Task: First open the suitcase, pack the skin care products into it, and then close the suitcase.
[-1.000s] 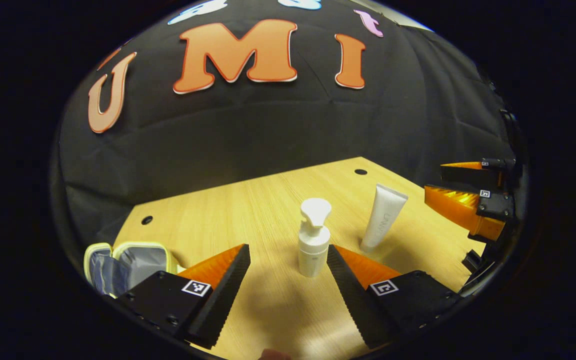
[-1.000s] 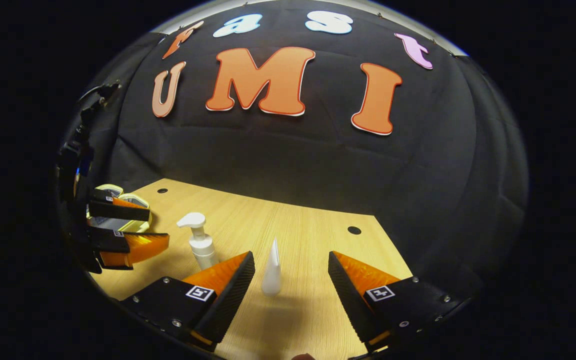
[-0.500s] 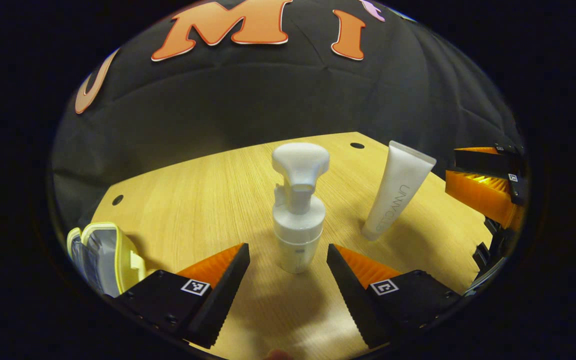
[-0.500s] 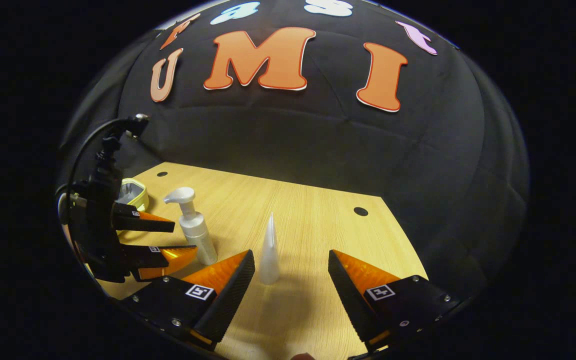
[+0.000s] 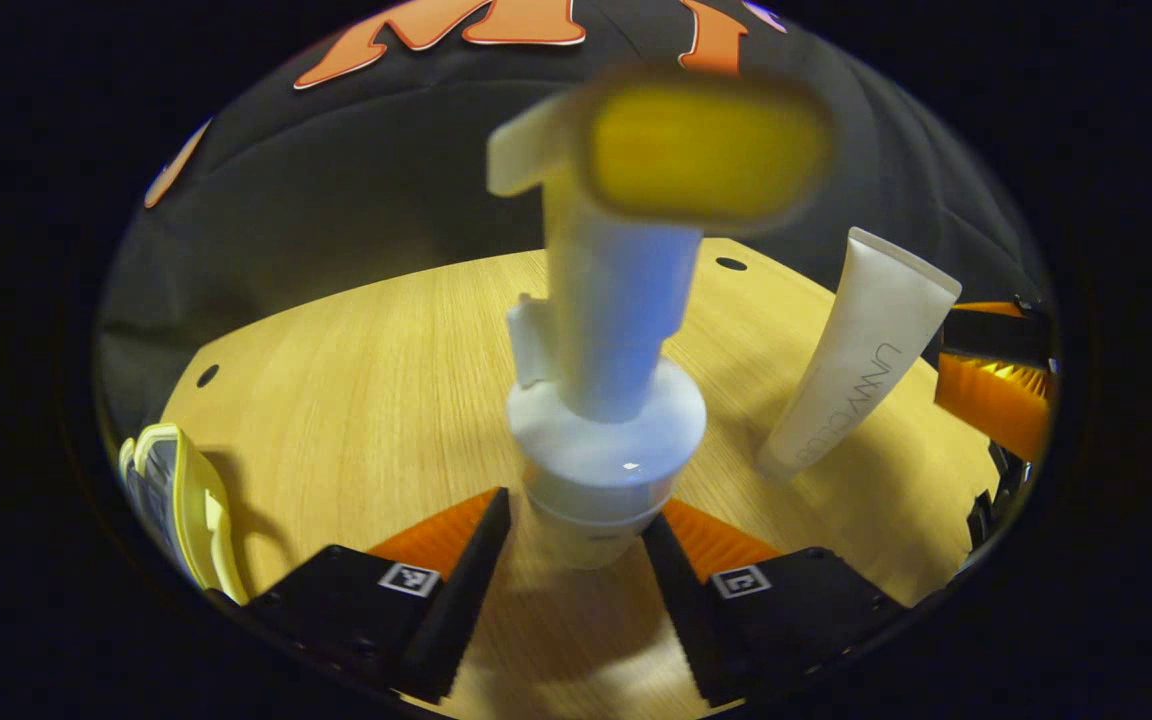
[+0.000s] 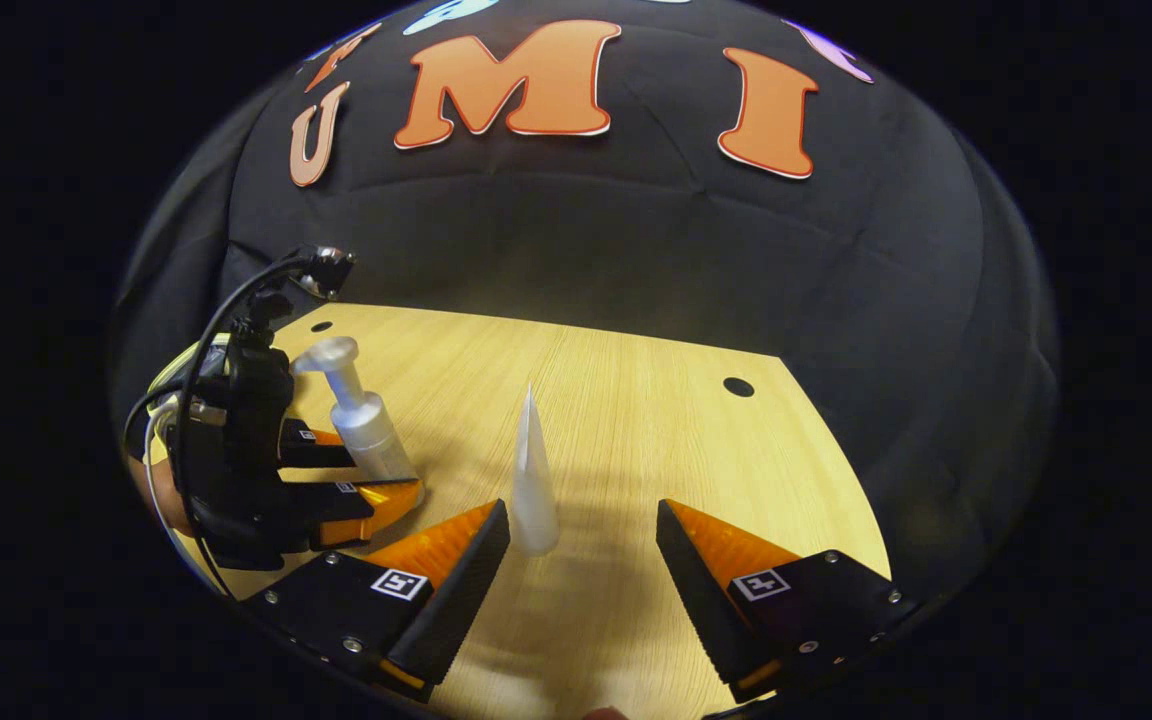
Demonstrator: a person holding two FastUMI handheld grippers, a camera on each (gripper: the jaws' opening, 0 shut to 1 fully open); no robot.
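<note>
Pump bottle (image 5: 604, 440) stands between the left gripper (image 5: 576, 520) fingers, nearly pinched. Right gripper (image 6: 581, 525) is spread, tube (image 6: 533, 480) at 11 o'clock. Bumps could tip it.

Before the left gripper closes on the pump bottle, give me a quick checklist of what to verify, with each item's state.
1. Pump bottle sits between the left gripper fingers: ok.
2. Both fingers press on the bottle: cannot tell; they stand close beside its base.
3. Bottle upright on the table: ok.
4. Tube standing, between the open fingers of the right gripper, nearer the left one: ok.
5. Suitcase open to take the items: ok, its lining shows at the table's edge.
6. Tube stands apart from the bottle: ok.
</note>
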